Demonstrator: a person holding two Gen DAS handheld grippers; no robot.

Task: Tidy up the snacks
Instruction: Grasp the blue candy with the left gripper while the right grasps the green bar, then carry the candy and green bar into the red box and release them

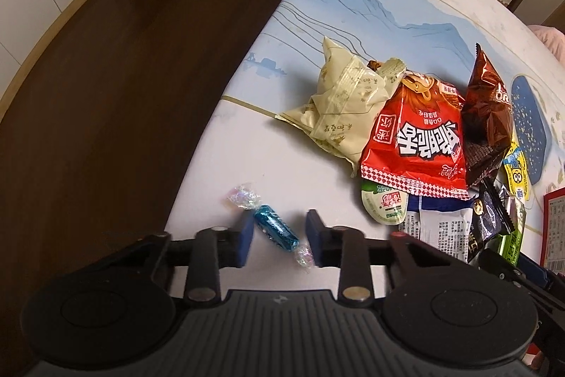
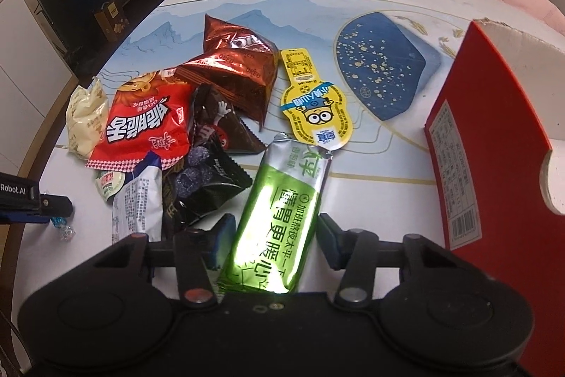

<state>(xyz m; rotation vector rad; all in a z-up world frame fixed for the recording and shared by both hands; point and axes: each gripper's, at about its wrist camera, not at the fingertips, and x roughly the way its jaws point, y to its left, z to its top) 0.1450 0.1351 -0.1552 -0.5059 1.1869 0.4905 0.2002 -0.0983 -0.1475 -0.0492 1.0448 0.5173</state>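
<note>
Left wrist view: the left gripper [image 1: 279,237] points steeply down at the table [image 1: 219,143], near its edge. A blue-wrapped candy [image 1: 276,228] lies slantwise between the two blue pads; the left pad [image 1: 246,237] touches the wrapper, while a narrow gap shows at the right pad. The jaws are thus narrowed around the candy, not yet pinching it.

Right wrist view: the right gripper [image 2: 274,237] straddles a green foil packet [image 2: 279,218], which lies lengthwise on the table and runs back under the tool. The left pad [image 2: 221,240] meets the packet's edge; the right pad stands just beside it. Whether the packet is squeezed cannot be told.

Between the two tools lies the snack heap: a cream bag [image 1: 339,98], a red bag [image 1: 420,143], a brown Oreo bag [image 2: 235,66], a black packet [image 2: 206,186] and a yellow Minions pouch [image 2: 314,101]. A red carton [image 2: 494,136] stands upright at the right of the green packet.
</note>
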